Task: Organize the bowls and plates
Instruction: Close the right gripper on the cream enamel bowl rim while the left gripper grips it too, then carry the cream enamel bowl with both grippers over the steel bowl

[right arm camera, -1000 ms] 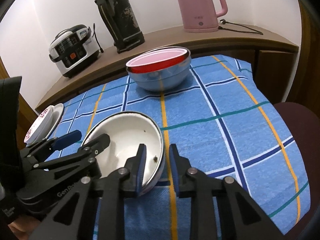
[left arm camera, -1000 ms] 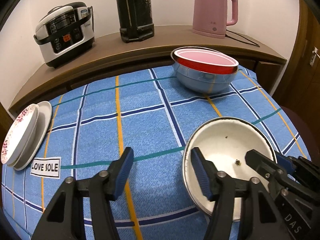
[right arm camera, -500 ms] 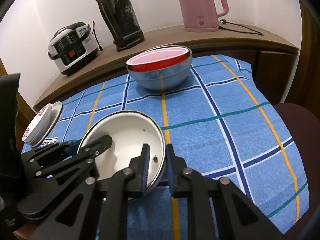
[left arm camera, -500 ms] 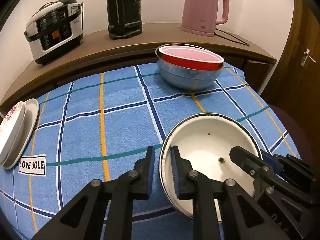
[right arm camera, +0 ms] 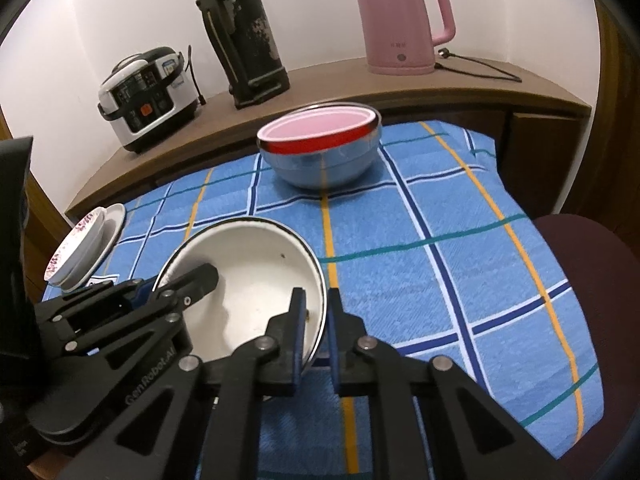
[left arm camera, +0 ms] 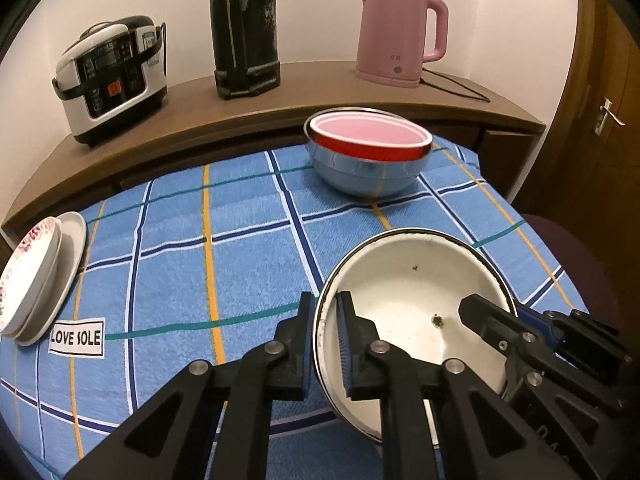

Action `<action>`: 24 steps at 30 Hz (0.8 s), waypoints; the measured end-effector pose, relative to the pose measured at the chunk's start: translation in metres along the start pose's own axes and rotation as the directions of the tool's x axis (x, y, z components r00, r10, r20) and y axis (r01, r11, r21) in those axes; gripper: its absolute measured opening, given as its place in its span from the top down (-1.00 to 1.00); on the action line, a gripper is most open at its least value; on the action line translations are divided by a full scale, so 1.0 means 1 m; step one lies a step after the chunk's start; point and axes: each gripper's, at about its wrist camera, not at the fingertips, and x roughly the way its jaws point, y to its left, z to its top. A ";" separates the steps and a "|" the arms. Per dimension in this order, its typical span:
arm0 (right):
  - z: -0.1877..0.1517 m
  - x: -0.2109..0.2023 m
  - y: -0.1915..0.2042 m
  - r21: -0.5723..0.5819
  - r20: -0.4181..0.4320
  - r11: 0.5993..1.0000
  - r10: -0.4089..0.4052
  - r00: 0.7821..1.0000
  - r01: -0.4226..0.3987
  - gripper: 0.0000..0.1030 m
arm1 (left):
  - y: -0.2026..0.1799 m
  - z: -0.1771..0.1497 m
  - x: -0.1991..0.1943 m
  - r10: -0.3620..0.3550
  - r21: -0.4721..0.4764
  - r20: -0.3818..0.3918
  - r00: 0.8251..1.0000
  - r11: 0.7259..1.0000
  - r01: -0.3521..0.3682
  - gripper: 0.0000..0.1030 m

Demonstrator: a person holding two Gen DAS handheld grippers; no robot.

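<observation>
White enamel bowl (left arm camera: 416, 292) is clamped at its rim by both grippers: the left gripper (left arm camera: 324, 344) is closed on the left edge, the right gripper (right arm camera: 316, 336) on the right edge. Beyond it, on the blue checked tablecloth (left arm camera: 240, 272), a red bowl (left arm camera: 370, 138) is nested in a steel bowl (left arm camera: 364, 174). Stacked plates (left arm camera: 36, 276) are seen at the cloth's left edge.

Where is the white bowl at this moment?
The white bowl is near the table's front edge, its rim pinched by the left gripper and right gripper, before the stacked bowls.
</observation>
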 end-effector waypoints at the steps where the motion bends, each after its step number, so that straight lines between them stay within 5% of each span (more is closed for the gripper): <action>1: 0.001 -0.002 0.000 -0.003 0.004 1.000 -0.001 1.000 0.001 0.81 | 0.000 0.001 -0.002 0.000 0.001 0.006 1.000 1.000 0.000 0.76; 24: 0.008 -0.025 0.008 -0.026 0.061 1.000 -0.013 0.998 0.015 0.81 | -0.002 0.006 -0.021 -0.002 -0.003 0.060 0.998 1.000 0.002 0.76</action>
